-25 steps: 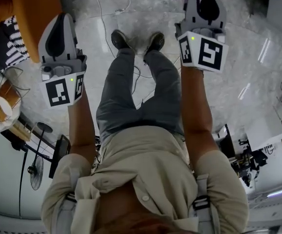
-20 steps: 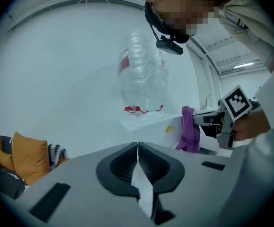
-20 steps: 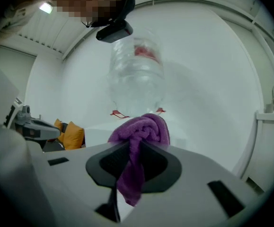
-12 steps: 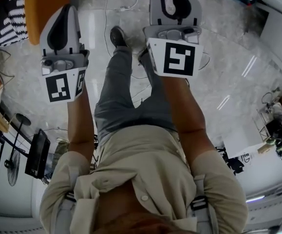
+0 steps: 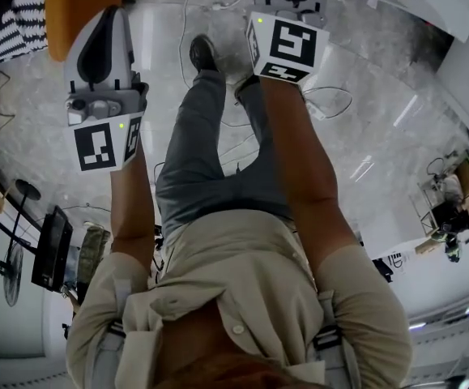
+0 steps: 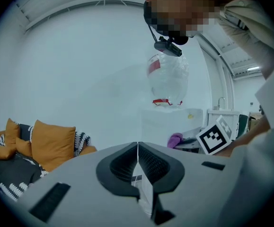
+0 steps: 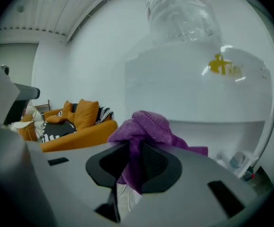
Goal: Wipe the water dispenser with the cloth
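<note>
**Cloth pinched in the right jaws, facing the dispenser**

Cloth (image 7: 146, 126), purple and bunched, is sitting in the right gripper (image 7: 132, 160), whose jaws are pressing together on a fold of it. The rest is bulging above the jaws and trailing off to one side. The left gripper (image 6: 137, 160) is carrying nothing, and its jaws are closing flat against each other.

The water dispenser (image 7: 198, 93) is filling the right gripper view as a white body close ahead of the cloth. Whether the cloth is touching it cannot be told. A clear bottle (image 7: 179, 13) is standing upturned on its top edge.

The cloth is looking like soft, light towelling. It will likely fold and slide under pressure, so a deep pinch on the gathered middle, as now, is leaving a loose pad free to wipe with. The dispenser is looking hard and smooth. The bottle is probably the part to go gently around, since it is only resting on top.

Nothing is reading as writing. A yellow mark (image 7: 224, 66) on the dispenser's front is too blurred to read. A red label (image 6: 154, 67) on the bottle is showing no legible letters in the left gripper view.
</note>
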`<state>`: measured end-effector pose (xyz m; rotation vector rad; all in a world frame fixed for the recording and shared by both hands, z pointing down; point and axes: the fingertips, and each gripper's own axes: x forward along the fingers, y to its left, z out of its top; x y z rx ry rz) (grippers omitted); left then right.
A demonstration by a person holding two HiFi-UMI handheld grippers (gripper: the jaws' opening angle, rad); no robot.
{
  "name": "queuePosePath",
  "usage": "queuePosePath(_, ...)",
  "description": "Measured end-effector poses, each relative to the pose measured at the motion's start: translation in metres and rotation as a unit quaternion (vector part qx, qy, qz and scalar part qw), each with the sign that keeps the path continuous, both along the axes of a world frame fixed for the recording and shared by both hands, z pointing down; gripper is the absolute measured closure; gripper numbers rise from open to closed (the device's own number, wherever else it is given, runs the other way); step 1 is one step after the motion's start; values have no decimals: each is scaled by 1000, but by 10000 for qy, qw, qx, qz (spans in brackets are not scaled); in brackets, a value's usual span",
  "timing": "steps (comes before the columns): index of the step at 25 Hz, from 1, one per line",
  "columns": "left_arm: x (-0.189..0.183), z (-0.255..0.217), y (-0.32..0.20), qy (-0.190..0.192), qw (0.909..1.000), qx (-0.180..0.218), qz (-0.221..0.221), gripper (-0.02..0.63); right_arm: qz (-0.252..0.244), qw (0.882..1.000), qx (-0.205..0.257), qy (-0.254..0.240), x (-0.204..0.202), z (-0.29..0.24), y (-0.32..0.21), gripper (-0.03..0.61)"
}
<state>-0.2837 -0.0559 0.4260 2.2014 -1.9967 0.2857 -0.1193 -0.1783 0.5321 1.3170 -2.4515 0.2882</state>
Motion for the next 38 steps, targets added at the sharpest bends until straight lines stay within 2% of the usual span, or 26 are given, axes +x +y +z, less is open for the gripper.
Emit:
queuePosePath(9,-27,25,-1,-71,9999,-21,124,592,-30,9951,-720,676,-9,148,2,502)
queuePosePath(13,-36,38,-2,-120,9998,-88,112,592,-27,9916,-1042,764,-6,195,3,502)
queuePosePath(17,-36,47,-5,-125,9996,-157,182,592,-36,9937,-922,638,-8,176,3,502)
queuePosePath(24,-6,40,-32,69,9984,-8,554,592,109,9999,25,-54,-7,48,-2,500)
queuePosePath(27,18,37,-40,62,9960,117,888,592,84,9993,315,-184,-9,21,-3,500)
queuePosePath(30,44,41,-41,143,9930,109,1168,592,34,9989,457,-32,-11,33,-2,502)
queuePosePath(32,58,44,-40,214,9909,77,1323,592,-14,9991,396,160,-13,55,0,502)
queuePosePath(38,63,57,-31,204,9888,-61,1477,592,-123,9970,-267,716,-14,151,4,502)
